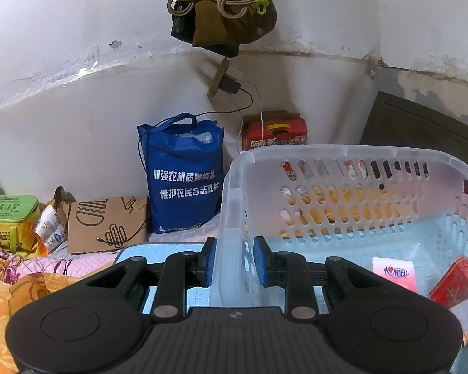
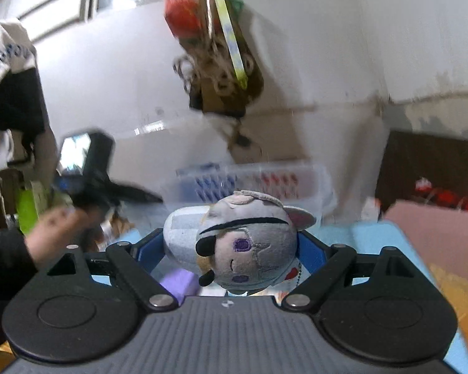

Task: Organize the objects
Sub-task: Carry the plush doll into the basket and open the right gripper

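Note:
A translucent white plastic basket (image 1: 343,168) with slotted walls stands on a light blue mat (image 1: 131,254). My left gripper (image 1: 236,260) is shut on the basket's near left corner wall, one blue pad inside and one outside. In the basket lie a white tissue pack (image 1: 394,272) and a red box (image 1: 458,283). My right gripper (image 2: 231,249) is shut on a grey plush toy (image 2: 255,246) with purple eyes, lying sideways between the blue pads. The blurred basket (image 2: 249,184) shows behind the toy. A person's hand (image 2: 56,230) holds the other gripper at the left.
Against the wall stand a blue tote bag (image 1: 184,174), a brown paper bag (image 1: 106,224), a green box (image 1: 11,218) and a red carton (image 1: 274,131). A cord bundle (image 1: 218,3) hangs above. A dark board (image 1: 421,124) leans at the right.

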Motion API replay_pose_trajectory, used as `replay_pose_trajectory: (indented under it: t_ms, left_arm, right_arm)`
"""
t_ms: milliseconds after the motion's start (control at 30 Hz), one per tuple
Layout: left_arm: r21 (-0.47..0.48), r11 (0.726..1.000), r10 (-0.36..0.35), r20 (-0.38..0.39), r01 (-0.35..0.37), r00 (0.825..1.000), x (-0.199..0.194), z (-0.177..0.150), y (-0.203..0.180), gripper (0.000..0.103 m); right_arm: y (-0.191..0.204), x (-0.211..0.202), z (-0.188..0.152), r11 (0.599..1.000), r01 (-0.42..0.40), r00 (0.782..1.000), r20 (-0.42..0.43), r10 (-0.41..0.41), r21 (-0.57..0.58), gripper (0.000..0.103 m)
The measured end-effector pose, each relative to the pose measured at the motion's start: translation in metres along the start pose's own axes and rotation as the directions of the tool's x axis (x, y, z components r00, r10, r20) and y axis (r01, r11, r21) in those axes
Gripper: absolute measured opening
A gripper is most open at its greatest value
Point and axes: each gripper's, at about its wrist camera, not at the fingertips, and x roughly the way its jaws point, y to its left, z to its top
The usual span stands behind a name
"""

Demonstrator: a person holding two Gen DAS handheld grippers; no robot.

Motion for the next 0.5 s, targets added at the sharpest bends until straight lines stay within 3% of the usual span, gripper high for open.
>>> replay_pose_trajectory:
  t_ms: [133,233,367,500]
  left_arm:
    - [-0.001,1.0,0.004,-0.001,-0.004,1.0,0.0,0.0,-0.001,0.03]
    - [-0.005,1.0,0.002,-0.003,-0.002,1.0,-0.001,0.0,-0.002,0.03]
    - [-0.003,1.0,0.007,-0.002,-0.007,1.0,-0.002,0.001,-0.002,0.03]
    - [0.004,1.0,0.006,0.003,-0.006,1.0,-0.002,0.001,-0.002,0.03]
  right_arm:
    - [-0.01,-0.009,0.035,1.0,-0.007,0.995,0.097,0.006,0.013,0.09]
    - [-0.017,0.008,0.06,1.0,0.004,0.993,0.12,-0.007,0.019,0.09]
    - [-0.02,0.065,0.085,0.997,0.072,0.997,0.042,-0.071,-0.026,0.09]
    - [-0.024,0.103,0.085,0.993,0.1,0.994,-0.038,-0.102,-0.057,0.089]
